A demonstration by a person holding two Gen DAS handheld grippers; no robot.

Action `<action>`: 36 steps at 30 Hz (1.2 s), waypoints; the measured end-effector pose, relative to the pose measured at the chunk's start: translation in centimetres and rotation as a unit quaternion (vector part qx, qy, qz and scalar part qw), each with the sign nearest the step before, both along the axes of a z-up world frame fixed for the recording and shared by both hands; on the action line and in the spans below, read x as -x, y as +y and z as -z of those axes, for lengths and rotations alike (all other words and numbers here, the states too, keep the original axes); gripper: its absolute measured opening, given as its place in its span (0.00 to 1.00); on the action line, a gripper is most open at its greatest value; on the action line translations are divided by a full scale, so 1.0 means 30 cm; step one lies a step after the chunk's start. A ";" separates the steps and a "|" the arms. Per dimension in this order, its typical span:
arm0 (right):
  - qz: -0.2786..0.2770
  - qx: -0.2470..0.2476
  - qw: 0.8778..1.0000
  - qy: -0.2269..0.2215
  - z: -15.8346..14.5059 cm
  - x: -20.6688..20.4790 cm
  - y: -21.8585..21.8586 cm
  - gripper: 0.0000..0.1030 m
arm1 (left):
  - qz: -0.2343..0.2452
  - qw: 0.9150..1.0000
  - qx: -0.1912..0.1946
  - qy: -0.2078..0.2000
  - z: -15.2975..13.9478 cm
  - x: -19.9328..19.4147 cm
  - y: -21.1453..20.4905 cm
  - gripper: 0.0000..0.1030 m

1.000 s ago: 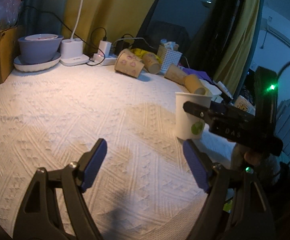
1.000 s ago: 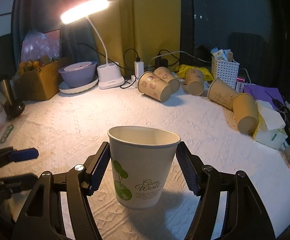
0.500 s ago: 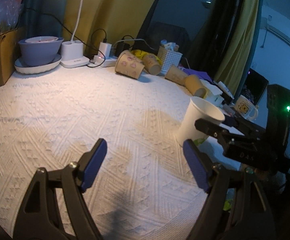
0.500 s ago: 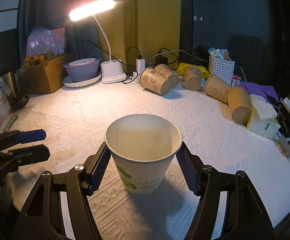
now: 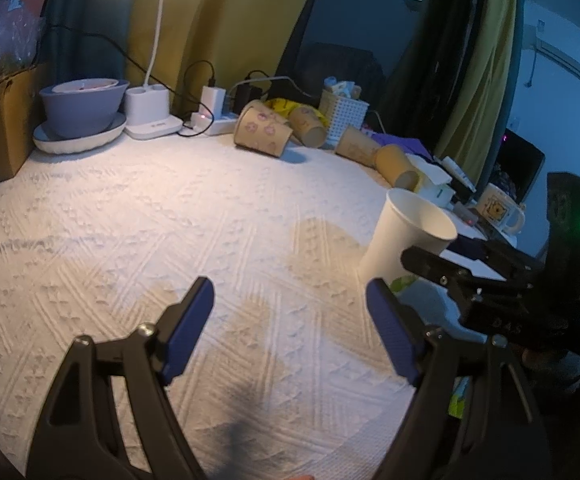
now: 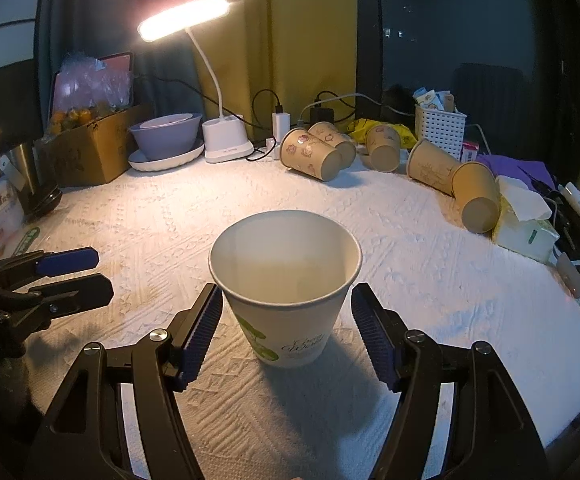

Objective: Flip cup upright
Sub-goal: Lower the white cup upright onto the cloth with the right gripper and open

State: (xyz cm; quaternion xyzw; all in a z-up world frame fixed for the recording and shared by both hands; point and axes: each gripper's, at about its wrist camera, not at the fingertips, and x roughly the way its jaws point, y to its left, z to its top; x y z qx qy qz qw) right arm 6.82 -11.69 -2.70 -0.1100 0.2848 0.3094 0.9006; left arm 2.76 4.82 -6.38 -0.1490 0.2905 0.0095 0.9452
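- While the white paper cup with a green leaf print (image 6: 285, 292) stands upright on the desk covered in white embossed cloth (image 6: 430, 264), mouth open to the top, the right claw (image 6: 285, 334) sits around it with its ribbed blue pads (image 6: 203, 334) spread wide, a gap showing on each side of the cup wall, so it is released.
- Seen from the left wrist view, the same cup (image 5: 406, 240) tapers to a narrow base near the desk's right edge, partly hidden by the black finger of the right claw.
- The left claw (image 5: 290, 330) hangs over bare cloth (image 5: 169, 220), its smooth blue pads (image 5: 187, 328) wide apart and gripping nothing.
- Along the back lie several brown printed paper cups (image 6: 310, 156) on their sides, beside a white perforated plastic basket (image 6: 440, 128).
- A white gooseneck desk lamp (image 6: 221, 136) glows next to a lavender bowl on a white plate (image 6: 165, 138) and a cardboard box (image 6: 93, 152).
- A tissue box (image 6: 524, 224) rests at the right edge.
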 end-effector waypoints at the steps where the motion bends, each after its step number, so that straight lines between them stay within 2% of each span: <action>1: 0.001 0.000 1.000 0.000 0.001 0.001 -0.002 0.68 | 0.001 1.000 -0.001 0.001 0.000 0.000 -0.001 0.77; 9: 0.021 0.007 1.000 0.013 0.005 0.016 -0.014 0.71 | -0.001 1.000 -0.004 -0.001 -0.003 0.005 -0.005 0.77; 19: 0.029 -0.002 0.999 0.021 -0.031 0.072 -0.052 0.71 | -0.005 0.999 -0.033 -0.002 -0.026 0.017 -0.054 0.77; 23: 0.034 -0.011 0.999 0.031 -0.062 0.096 -0.078 0.71 | -0.006 0.999 -0.049 -0.015 -0.060 0.036 -0.081 0.77; 30: 0.041 -0.018 0.999 0.009 -0.137 0.151 -0.107 0.71 | -0.005 0.997 -0.064 -0.048 -0.140 0.076 -0.114 0.78; 31: 0.041 -0.020 0.999 0.004 -0.151 0.160 -0.110 0.71 | -0.007 0.996 -0.069 -0.056 -0.156 0.084 -0.121 0.78; 32: 0.041 -0.022 0.999 0.000 -0.161 0.167 -0.113 0.71 | -0.006 0.996 -0.072 -0.059 -0.166 0.086 -0.125 0.85; 34: 0.041 -0.025 0.999 -0.005 -0.178 0.177 -0.117 0.71 | -0.002 0.995 -0.071 -0.067 -0.187 0.089 -0.132 0.92; 36: 0.041 -0.028 0.999 -0.010 -0.193 0.183 -0.121 0.71 | 0.001 0.995 -0.072 -0.074 -0.208 0.093 -0.140 0.92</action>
